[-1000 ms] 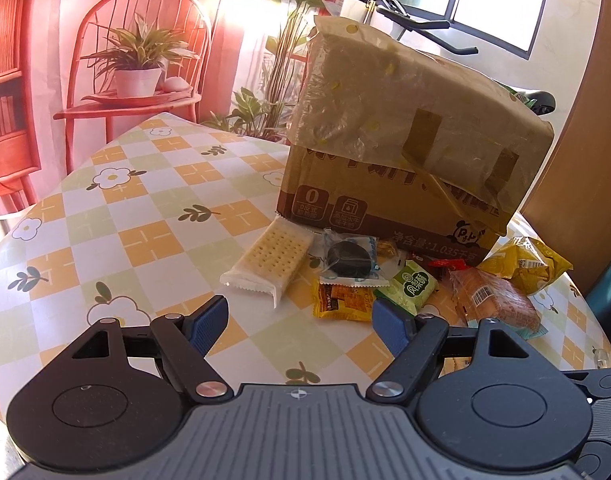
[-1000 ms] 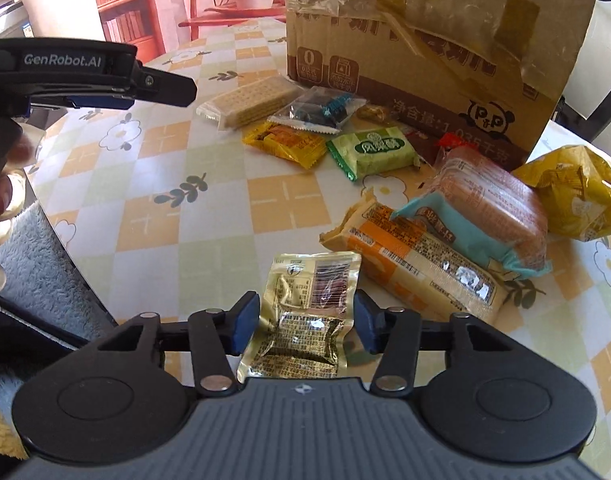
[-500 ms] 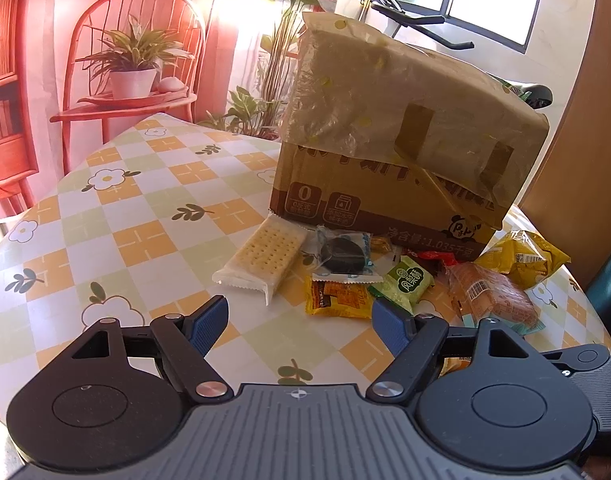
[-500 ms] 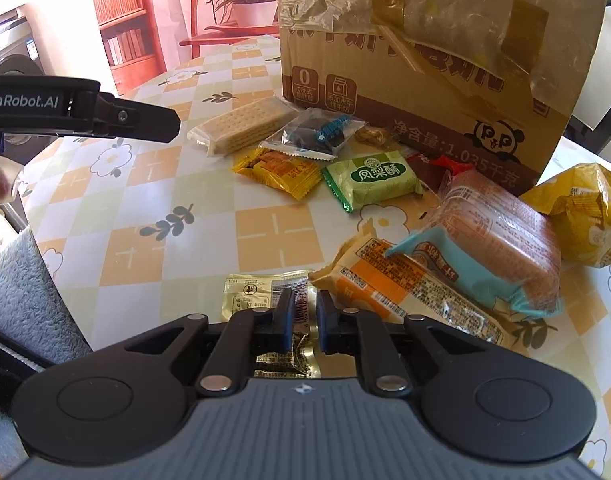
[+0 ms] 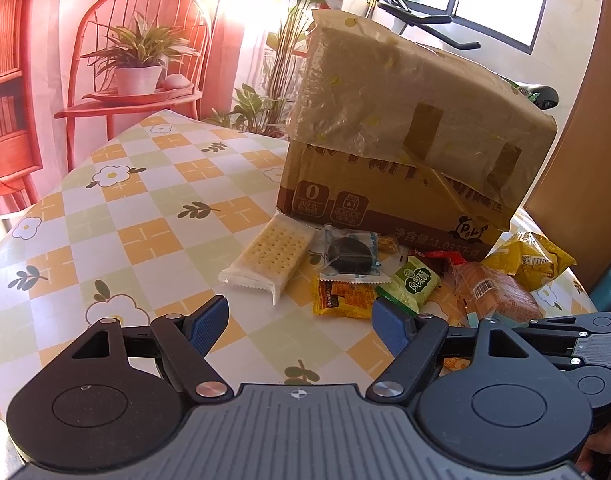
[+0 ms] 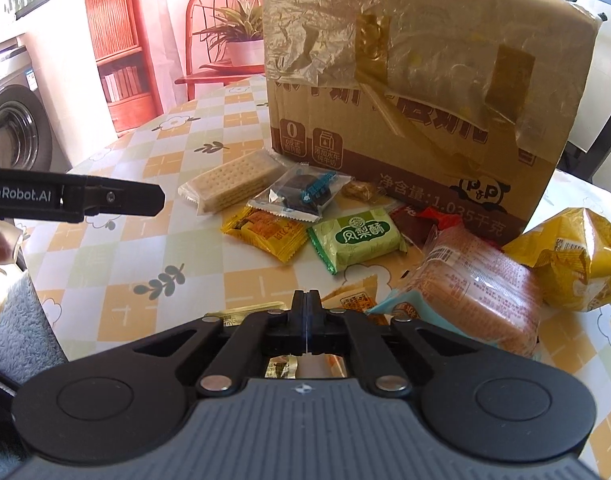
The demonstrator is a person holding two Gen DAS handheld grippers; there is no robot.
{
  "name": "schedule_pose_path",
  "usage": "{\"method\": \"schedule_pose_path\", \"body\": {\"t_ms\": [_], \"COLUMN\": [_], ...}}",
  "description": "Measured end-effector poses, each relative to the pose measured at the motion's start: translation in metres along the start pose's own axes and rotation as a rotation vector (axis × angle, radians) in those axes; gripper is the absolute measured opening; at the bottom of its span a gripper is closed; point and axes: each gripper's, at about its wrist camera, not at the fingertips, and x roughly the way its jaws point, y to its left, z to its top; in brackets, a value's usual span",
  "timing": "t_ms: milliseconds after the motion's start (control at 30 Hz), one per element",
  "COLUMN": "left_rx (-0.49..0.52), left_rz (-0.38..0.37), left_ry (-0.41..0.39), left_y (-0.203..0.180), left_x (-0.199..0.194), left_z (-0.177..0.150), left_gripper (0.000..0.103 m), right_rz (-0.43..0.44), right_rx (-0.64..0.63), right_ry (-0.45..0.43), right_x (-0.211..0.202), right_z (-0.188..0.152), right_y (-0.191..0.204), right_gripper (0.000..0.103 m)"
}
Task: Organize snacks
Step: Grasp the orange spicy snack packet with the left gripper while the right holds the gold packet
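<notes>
Right gripper (image 6: 306, 312) clamps gold packet (image 6: 245, 314); left gripper (image 5: 301, 322) gapes wide

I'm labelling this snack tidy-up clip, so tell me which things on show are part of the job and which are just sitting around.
Part of the job:
- gold foil packet, pinched in the shut right gripper
- cracker pack
- green pineapple cake packet
- yellow snack bag
- cardboard box
- open left gripper

Just sitting around:
- potted plant
- red chair
- washing machine
</notes>
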Motion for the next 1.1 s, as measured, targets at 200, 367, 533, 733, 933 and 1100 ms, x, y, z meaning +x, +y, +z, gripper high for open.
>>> {"method": "schedule_pose_path", "body": {"t_ms": [200, 367, 533, 733, 933, 1100], "left_rx": [-0.007, -0.017, -0.018, -0.019, -0.01, -0.018], "left_rz": [0.005, 0.015, 0.017, 0.021, 0.015, 0.021], "left_ry": [0.009, 0.008, 0.016, 0.022, 0.027, 0.026], "left_y": [0.001, 0.004, 0.004, 0.006, 0.005, 0.007], "left_x": [0.001, 0.001, 0.003, 0.004, 0.004, 0.004], "left_z": [0.0, 0.0, 0.0, -0.001, -0.002, -0.002], "left_gripper": [0.079, 0.079, 0.079, 0.079, 0.078, 0.078], "right_rz": [-0.015, -0.019, -0.008, 0.113, 0.11, 0.112], "right_rx": [0.048, 0.091, 0.126, -0.005, -0.077, -0.121], "right_ry": [-0.054, -0.076, -0.067, 0.051, 0.125, 0.16], "right_x": [-0.011, -0.018, -0.019, -0.018, 0.0, 0.013], "right_z": [0.007, 0.007, 0.005, -0.01, -0.022, -0.023], "right_y": [-0.016, -0.032, -0.037, -0.005, 0.014, 0.024], "right_gripper": [0.0, 0.0, 0.0, 0.053, 0.071, 0.074]}}
